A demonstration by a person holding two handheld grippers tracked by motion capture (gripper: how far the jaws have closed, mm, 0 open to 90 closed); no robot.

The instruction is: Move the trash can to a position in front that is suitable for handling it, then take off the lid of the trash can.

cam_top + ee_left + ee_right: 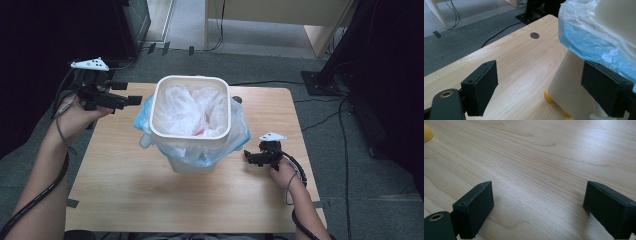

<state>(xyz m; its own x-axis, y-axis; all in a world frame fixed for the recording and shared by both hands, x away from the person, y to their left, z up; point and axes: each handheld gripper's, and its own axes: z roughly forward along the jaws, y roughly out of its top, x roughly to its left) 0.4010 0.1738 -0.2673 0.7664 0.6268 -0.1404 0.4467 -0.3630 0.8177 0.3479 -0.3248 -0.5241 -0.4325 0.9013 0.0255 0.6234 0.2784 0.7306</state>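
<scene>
A white square bin (190,80) stands in the middle of the wooden table (150,200). It is lined with a clear plastic bag (190,107), whose bluish edge (241,136) hangs over the rim. My left gripper (131,100) is open and held left of the bin near the table's far left corner. In the left gripper view, the left gripper (540,75) points past the bin's wall (571,75) and the overhanging bag (594,40), with nothing between its jaws. My right gripper (249,157) is open and sits low, just right of the bin's base. The right gripper (539,195) faces bare wood.
Small yellow feet (548,96) show under the bin, and a yellow edge (427,132) lies ahead of the right gripper. A round cable hole (534,35) pierces the table's far side. Cables (325,117) and furniture legs stand on the grey carpet beyond.
</scene>
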